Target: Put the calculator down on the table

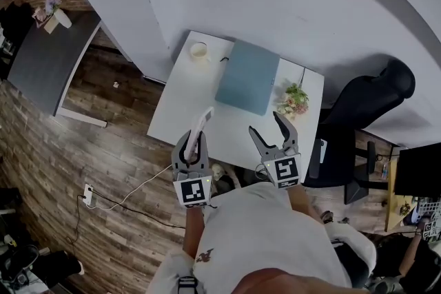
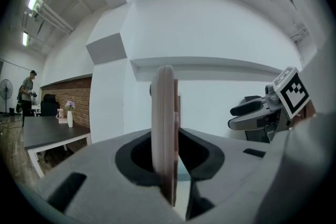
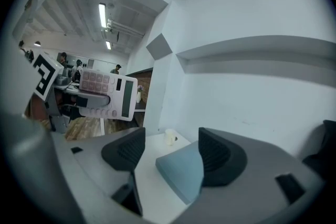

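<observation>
**Calculator held clear of the table, set-down yet to come**

The calculator [image 1: 205,119], clamped by one end in my left tool [image 1: 195,142], juts forward on edge in the air over the near left part of the white table [image 1: 176,107]. Its keys face my right tool [image 1: 265,122], which hangs just beside it, jaws apart and empty.

As I judge it, the hazard is letting go too high or too close to the table's edge. Pinched at one end and standing on edge, the calculator could topple, bounce and slide to the wooden floor [image 1: 124,148].

Further back on the table lie a blue-grey closed pad [image 1: 247,76] and a pale cup [image 1: 199,49] whose contents I cannot see. A small pot [image 1: 295,101] carrying flowers stands near the right edge. All are well apart from the calculator.
</observation>
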Available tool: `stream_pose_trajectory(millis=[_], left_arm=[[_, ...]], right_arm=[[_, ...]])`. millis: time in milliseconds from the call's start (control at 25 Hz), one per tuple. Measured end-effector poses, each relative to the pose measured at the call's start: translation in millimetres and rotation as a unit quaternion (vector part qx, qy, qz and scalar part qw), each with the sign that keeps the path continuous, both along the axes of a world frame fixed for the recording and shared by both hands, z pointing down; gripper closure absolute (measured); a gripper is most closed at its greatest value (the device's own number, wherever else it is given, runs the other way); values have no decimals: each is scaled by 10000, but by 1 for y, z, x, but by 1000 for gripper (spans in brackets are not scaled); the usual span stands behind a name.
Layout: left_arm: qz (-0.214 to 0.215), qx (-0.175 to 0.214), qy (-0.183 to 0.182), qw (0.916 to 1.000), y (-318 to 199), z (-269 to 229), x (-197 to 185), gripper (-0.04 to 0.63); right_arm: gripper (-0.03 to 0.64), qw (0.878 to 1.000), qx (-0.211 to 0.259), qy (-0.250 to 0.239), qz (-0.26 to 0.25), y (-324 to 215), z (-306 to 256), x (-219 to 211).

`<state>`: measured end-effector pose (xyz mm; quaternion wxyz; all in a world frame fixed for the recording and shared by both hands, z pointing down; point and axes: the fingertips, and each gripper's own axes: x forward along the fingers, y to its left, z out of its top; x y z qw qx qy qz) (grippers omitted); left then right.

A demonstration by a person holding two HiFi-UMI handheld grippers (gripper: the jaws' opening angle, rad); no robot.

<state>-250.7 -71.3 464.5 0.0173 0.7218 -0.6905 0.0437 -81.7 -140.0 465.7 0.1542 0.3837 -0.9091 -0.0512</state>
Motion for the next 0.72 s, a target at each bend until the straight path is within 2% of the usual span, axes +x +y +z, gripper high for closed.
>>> stream_pose_trajectory(millis=[360,720], left_arm=[[404,-562,89,9976,-31,47,27,508],[657,-1196,497,9894,-57,97,47,508]], right_arm=[[298,9985,-508,196,-23,-20,51,15],[305,9945,-989,357,-11,-37,97,34]])
